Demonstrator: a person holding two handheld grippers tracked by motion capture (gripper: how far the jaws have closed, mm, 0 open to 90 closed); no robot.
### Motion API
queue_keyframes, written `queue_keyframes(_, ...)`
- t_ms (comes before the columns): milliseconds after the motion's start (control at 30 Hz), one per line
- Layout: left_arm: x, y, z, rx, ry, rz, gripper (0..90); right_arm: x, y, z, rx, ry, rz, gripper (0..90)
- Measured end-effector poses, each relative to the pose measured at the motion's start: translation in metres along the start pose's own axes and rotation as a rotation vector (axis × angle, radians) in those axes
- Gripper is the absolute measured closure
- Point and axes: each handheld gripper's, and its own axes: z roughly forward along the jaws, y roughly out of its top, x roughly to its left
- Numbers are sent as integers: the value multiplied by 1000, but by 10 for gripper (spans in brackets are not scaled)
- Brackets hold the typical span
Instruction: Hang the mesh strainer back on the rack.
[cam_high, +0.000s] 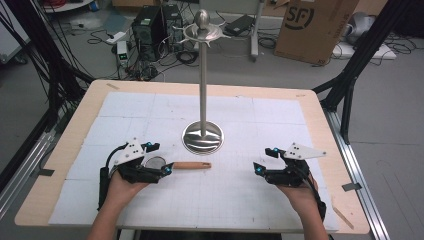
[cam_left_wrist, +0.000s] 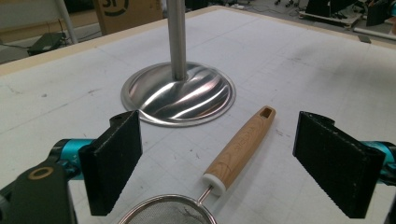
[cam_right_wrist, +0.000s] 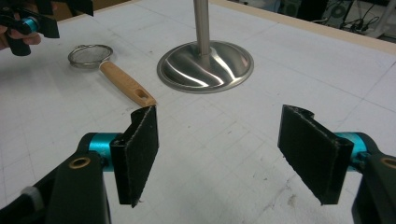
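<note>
two open grippers, a small strainer lying between them and the stand

nearest the person, two hands come up from the bottom edge of the high view, each holding a gripper low over the white gridded mat (cam_high: 240, 195) that covers the wooden table (cam_high: 320, 125). the left gripper (cam_high: 159, 157) has its jaws spread wide, and nothing is between them; in the left gripper view its own gripper (cam_left_wrist: 233, 168) frames the strainer, with one black ridged pad on each side and clear of it. the right gripper (cam_high: 265, 160) sits well apart on the other side of the mat, jaws also spread wide and empty; in the right gripper view its pads (cam_right_wrist: 140, 154) hang over bare mat.

the strainer (cam_high: 172, 164) lies flat on the mat just in front of the left gripper. its round wire mesh bowl (cam_left_wrist: 168, 212) is closest to that gripper, roughly between the jaw tips in the high view, and its wooden handle (cam_left_wrist: 240, 147) points away toward the middle of the table, ending in a slotted tip. a white collar joins handle and wire.

just beyond the handle stands a metal stand (cam_high: 202, 90): a shiny round ribbed base (cam_left_wrist: 182, 95) on the mat, near the handle but not touching it, and an upright pole topped by a ring with hooks and a knob.

past the table lie the floor, cables, computer towers (cam_high: 150, 30) and a cardboard box (cam_high: 312, 27).
</note>
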Motion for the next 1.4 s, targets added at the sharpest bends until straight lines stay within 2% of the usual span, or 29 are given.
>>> queue_keyframes(100,-2,3,2,11,-9,15,162,3,1,-2,-4,0,0,283)
queue_keyframes(300,-6,9,11,66,-33,58,175,3,1,-4,-10,2,2,283)
queue_keyframes(500,-2,12,21,94,-36,62,239,0,0,-4,-12,-2,14,283)
queue_keyframes(600,1,16,24,136,-46,57,261,0,0,-3,-7,1,15,283)
queue_keyframes(667,3,20,26,168,-53,79,275,1,0,-2,-10,3,9,283)
queue_keyframes(800,2,26,36,268,-79,133,273,2,0,-1,-5,7,7,283)
queue_keyframes(833,1,27,40,282,-82,133,271,2,0,-1,-4,9,9,283)
queue_keyframes(900,1,27,45,335,-89,170,269,2,0,-1,-3,10,12,283)
queue_keyframes(933,1,26,47,348,-87,177,267,2,0,-1,-3,11,13,283)
queue_keyframes(1000,2,25,51,374,-101,177,261,2,0,-2,-2,9,15,283)
queue_keyframes(1067,3,23,54,389,-110,159,261,2,0,-2,-1,13,17,283)
queue_keyframes(1233,7,19,57,428,-88,145,264,2,-1,0,4,17,14,283)
queue_keyframes(1400,6,21,55,453,-90,145,280,3,-2,4,13,24,11,282)
